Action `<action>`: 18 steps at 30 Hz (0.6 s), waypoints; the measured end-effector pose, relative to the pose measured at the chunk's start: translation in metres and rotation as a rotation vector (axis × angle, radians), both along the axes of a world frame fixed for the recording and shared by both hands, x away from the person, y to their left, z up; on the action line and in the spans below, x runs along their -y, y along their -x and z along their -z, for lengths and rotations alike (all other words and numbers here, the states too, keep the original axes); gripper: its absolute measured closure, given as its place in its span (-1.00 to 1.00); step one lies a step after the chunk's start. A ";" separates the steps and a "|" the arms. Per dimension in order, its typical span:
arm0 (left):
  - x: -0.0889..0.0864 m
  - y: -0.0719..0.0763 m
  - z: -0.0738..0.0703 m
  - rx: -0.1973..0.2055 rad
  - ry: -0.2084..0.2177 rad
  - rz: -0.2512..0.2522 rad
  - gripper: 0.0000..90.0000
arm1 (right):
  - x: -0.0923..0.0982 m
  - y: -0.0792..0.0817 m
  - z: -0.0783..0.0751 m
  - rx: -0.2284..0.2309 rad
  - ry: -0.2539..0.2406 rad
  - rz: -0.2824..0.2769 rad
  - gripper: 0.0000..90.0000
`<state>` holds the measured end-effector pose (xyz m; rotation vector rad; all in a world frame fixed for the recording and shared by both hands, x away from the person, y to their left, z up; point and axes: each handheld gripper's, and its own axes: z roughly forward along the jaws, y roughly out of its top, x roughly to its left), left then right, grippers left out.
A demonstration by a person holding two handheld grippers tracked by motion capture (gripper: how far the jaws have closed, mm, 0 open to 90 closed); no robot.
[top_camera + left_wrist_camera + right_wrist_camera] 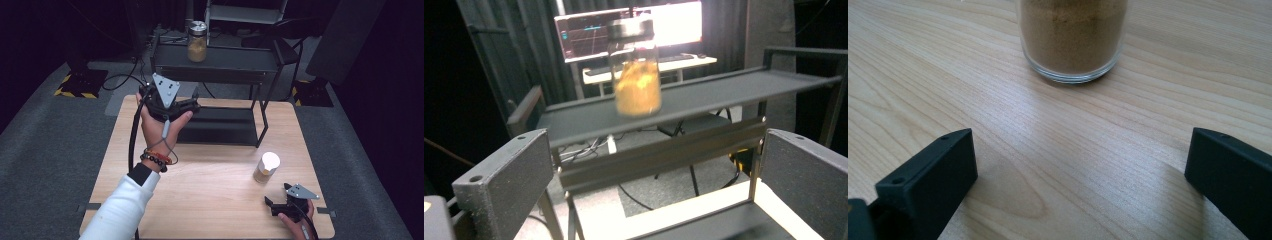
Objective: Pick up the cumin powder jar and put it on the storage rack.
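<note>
Ahead, jar (1071, 37) near right tool (1078, 175), untouched

A clear glass jar (197, 42) with a metal screw lid, about half full of yellow-brown powder, stands upright on the top shelf of a black rack (215, 64), near its left end. A second glass jar (266, 168), white-capped and holding brown powder, stands upright on the wooden worktop (210, 190), right of centre.

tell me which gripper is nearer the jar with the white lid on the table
Right. The right gripper sits just on the person's side of the white-lidded jar, jaws open toward it. The left gripper is far across the table, by the black shelf.
</note>
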<state>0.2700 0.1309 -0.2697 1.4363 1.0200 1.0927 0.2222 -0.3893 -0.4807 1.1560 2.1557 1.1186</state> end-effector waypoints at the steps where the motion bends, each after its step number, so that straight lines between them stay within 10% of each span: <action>1: 0.000 0.000 0.000 0.000 0.000 0.000 -1.00 | 0.000 0.000 0.000 0.000 0.000 0.000 -1.00; 18: -0.006 0.029 0.089 -0.106 -0.020 -0.020 -1.00 | 0.000 0.000 0.000 0.002 0.001 -0.001 -1.00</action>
